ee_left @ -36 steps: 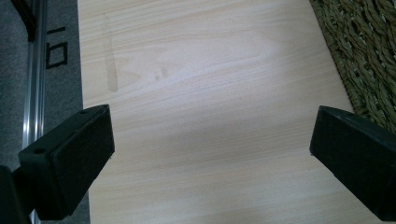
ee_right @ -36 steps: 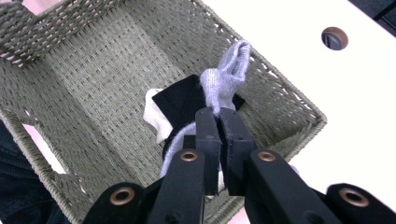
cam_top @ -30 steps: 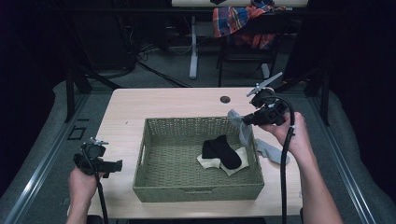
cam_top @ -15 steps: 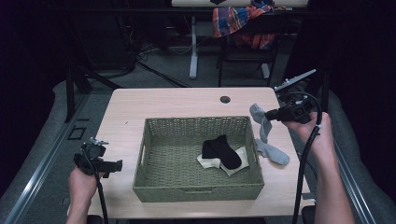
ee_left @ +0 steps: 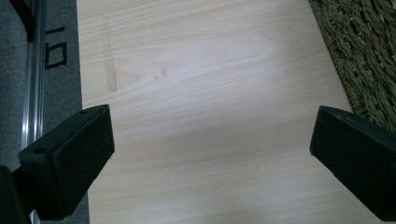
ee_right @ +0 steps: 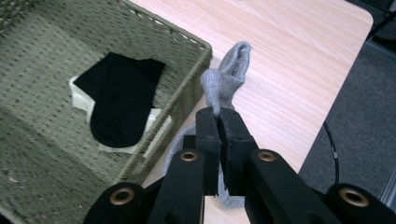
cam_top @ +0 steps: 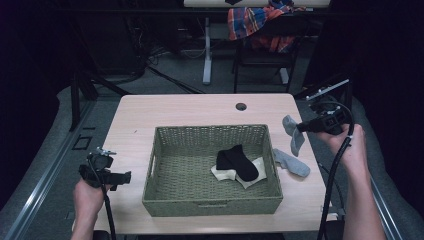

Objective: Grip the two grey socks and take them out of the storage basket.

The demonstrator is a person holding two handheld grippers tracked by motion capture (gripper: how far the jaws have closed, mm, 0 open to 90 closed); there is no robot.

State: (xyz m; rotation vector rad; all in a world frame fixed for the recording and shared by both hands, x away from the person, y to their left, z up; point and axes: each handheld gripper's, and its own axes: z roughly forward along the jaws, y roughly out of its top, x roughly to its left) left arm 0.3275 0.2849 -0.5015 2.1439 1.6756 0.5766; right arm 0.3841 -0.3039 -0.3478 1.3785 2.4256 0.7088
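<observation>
Left tool (cam_top: 125, 177): waits at the near left corner of the table (cam_top: 200, 107), jaws spread wide with nothing between them over bare wood beside the basket's wall; it looks parked there so it stays out of the way
Basket (cam_top: 210, 206): woven green, sits mid-table, open side up so socks can be dropped in from above
Black sock (cam_top: 239, 161): lies flat inside the basket on top of a cream sock (cam_top: 256, 167), both apparently already sorted
Second grey sock (cam_top: 291, 162): lies on the table just outside the basket's right wall, apparently left for a later pick
Right tool (cam_top: 300, 128): clamped tight on the grey sock, lifted to the right of the basket
Grey sock (ee_right: 226, 79): pinched at one end, so the rest hangs down free of the table, just beside the basket's right rim; holding it by the end probably lets it swing over the wall
</observation>
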